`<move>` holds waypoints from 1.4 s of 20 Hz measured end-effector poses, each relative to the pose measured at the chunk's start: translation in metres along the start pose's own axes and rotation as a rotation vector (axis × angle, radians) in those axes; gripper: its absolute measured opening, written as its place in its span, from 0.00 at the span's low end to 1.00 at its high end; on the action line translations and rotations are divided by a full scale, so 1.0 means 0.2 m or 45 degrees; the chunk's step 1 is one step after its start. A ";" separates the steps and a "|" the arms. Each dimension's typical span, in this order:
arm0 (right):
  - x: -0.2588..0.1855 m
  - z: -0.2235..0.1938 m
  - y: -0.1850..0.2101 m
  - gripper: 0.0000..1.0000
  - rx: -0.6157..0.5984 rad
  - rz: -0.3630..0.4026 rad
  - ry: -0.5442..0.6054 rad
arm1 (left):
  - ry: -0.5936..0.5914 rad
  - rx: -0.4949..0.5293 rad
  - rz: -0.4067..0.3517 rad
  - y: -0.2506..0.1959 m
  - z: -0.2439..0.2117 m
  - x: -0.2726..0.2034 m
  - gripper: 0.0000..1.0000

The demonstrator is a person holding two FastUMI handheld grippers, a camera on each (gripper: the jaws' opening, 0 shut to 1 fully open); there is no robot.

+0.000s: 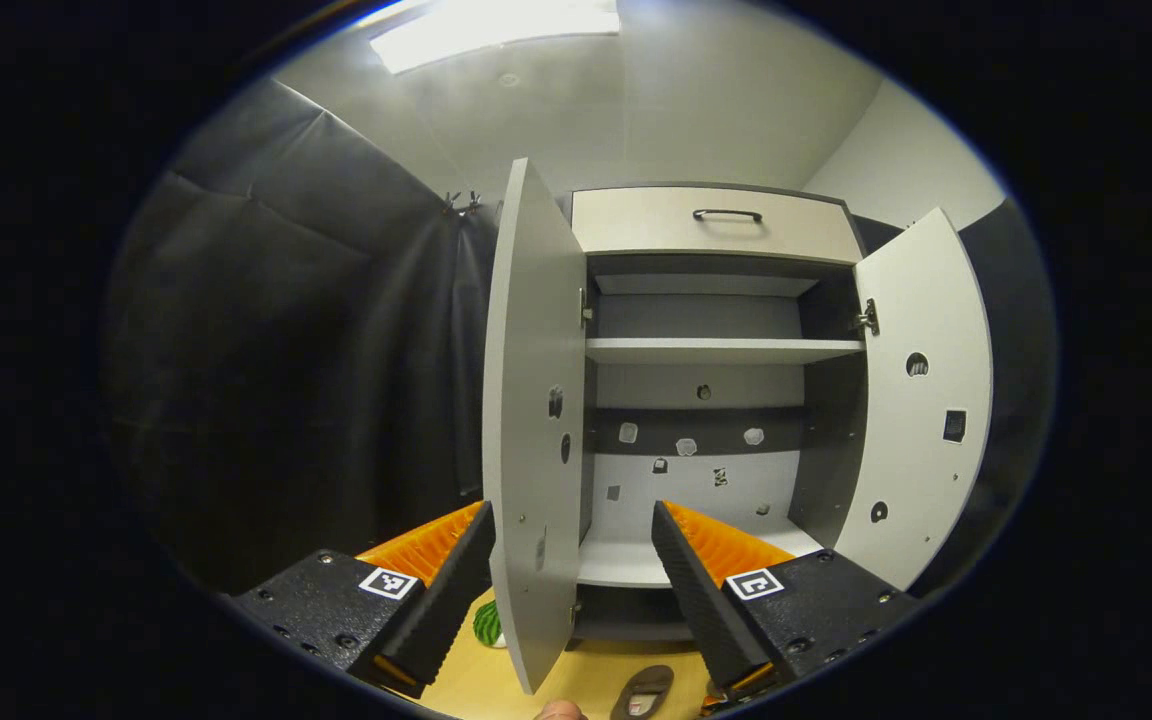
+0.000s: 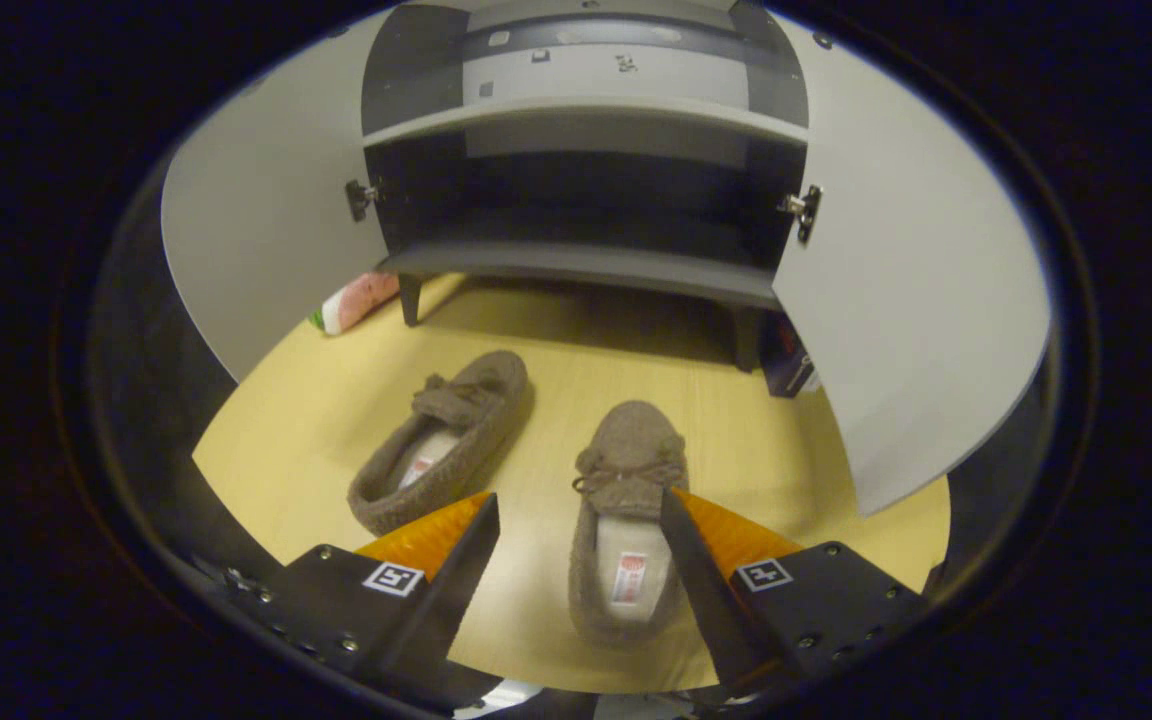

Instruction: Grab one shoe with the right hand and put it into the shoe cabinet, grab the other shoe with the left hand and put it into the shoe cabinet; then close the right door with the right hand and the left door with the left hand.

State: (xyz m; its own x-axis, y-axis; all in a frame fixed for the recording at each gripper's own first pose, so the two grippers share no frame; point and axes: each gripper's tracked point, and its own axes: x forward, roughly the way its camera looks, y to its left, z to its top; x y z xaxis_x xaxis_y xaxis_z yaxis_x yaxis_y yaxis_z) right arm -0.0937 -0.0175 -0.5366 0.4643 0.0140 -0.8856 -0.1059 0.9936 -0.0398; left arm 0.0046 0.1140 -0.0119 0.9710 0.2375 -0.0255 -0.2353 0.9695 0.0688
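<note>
Cabinet [image 1: 706, 350] doors both open, shelves bare. Both shoes on floor [image 2: 316, 420] in front: left shoe [image 2: 446, 440], right shoe [image 2: 626, 510] between spread right gripper [image 2: 576, 560] jaws. Left gripper [image 1: 571, 580] jaws spread, straddling left door [image 1: 531, 420].

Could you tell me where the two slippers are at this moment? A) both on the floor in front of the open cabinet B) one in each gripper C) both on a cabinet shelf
A: the right gripper view shows both slippers lying on the yellow floor before the open cabinet.

Two fuzzy brown slippers [image 2: 446, 440] [image 2: 626, 510] on the floor before the open, empty shoe cabinet [image 2: 586, 200].
</note>
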 end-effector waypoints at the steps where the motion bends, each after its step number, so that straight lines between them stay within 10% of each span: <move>1: 0.02 -0.06 -0.01 0.95 -0.004 -0.004 0.042 | 0.001 0.003 0.007 0.01 0.00 0.00 0.96; 2: 0.05 -0.11 -0.01 0.81 -0.007 -0.012 0.086 | 0.003 0.005 0.012 0.02 0.00 0.00 0.96; 9: 0.21 -0.28 -0.05 0.80 -0.196 -0.114 0.212 | 0.027 0.000 0.034 0.06 -0.04 0.00 0.93; 18: 0.19 -0.25 -0.10 0.10 -0.215 -0.193 0.189 | 0.025 -0.020 0.032 0.08 -0.03 -0.04 0.96; 28: -0.01 -0.05 -0.17 0.01 0.009 -0.151 0.020 | 0.023 -0.023 0.025 0.09 -0.03 -0.09 0.96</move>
State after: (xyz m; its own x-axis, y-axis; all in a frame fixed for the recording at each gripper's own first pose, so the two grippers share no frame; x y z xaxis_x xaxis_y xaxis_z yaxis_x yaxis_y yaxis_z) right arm -0.1000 -0.0516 -0.5391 0.4594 -0.1052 -0.8820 -0.0448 0.9890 -0.1413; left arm -0.0181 0.1274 -0.0163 0.9655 0.2571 -0.0419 -0.2548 0.9656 0.0516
